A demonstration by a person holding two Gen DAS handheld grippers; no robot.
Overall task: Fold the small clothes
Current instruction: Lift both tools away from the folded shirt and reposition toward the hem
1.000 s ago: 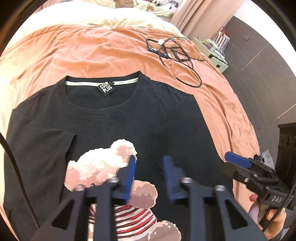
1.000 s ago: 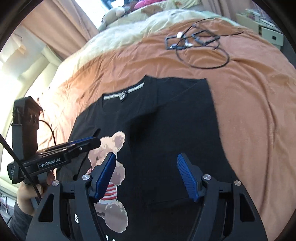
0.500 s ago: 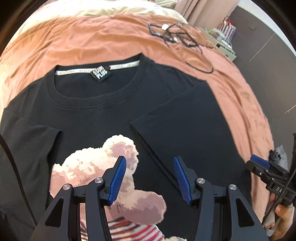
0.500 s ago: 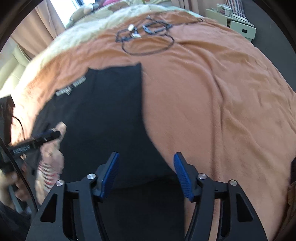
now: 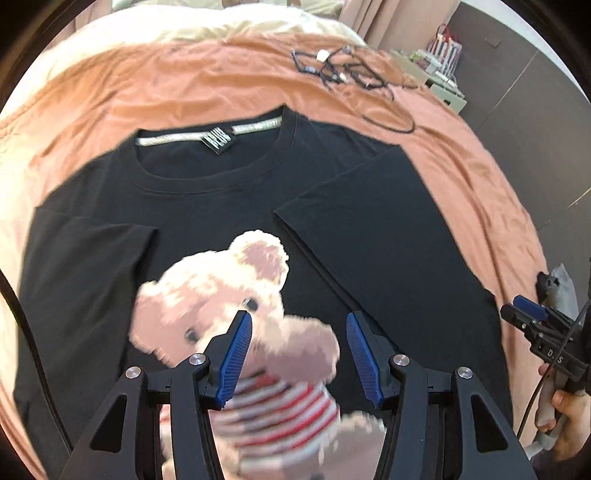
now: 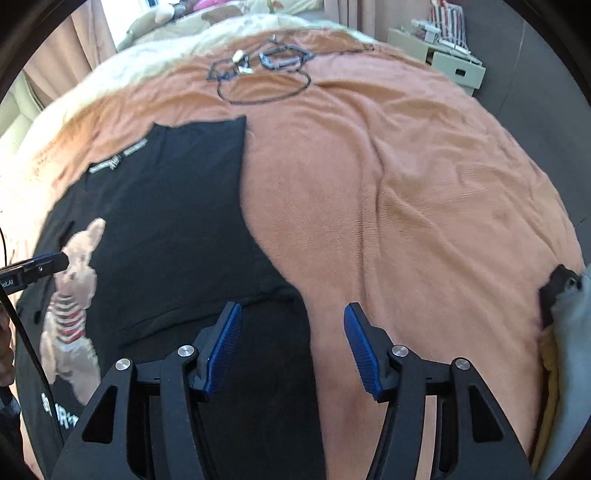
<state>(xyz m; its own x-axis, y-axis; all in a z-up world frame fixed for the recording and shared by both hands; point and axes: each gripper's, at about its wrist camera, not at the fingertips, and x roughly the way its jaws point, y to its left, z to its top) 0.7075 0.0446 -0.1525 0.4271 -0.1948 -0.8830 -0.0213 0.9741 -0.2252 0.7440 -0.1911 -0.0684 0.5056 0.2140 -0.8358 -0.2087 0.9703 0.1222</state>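
A black T-shirt (image 5: 221,199) with a teddy-bear print (image 5: 236,288) lies face up on the bed, collar at the far side. One sleeve (image 5: 369,229) is folded inward over the chest. My left gripper (image 5: 299,317) hovers open above the bear print, with nothing between its blue pads. My right gripper (image 6: 292,308) is open over the shirt's (image 6: 166,221) right-hand edge, where black cloth meets the blanket; nothing is pinched. The right gripper (image 5: 528,314) also shows at the far right of the left wrist view. The left gripper's tip (image 6: 51,264) pokes in beside the bear print (image 6: 74,295).
An orange blanket (image 6: 406,184) covers the bed, with a cream duvet (image 5: 184,33) beyond it. A tangle of black cables (image 5: 351,74) lies past the collar. Grey cloth (image 6: 569,332) is bunched at the bed's right edge. A low shelf unit (image 6: 443,55) stands by the wall.
My left gripper's jaws have widened and it has sunk closer to the bear print. The right gripper has swung from over the shirt's middle to its right edge, its jaws slightly narrower.
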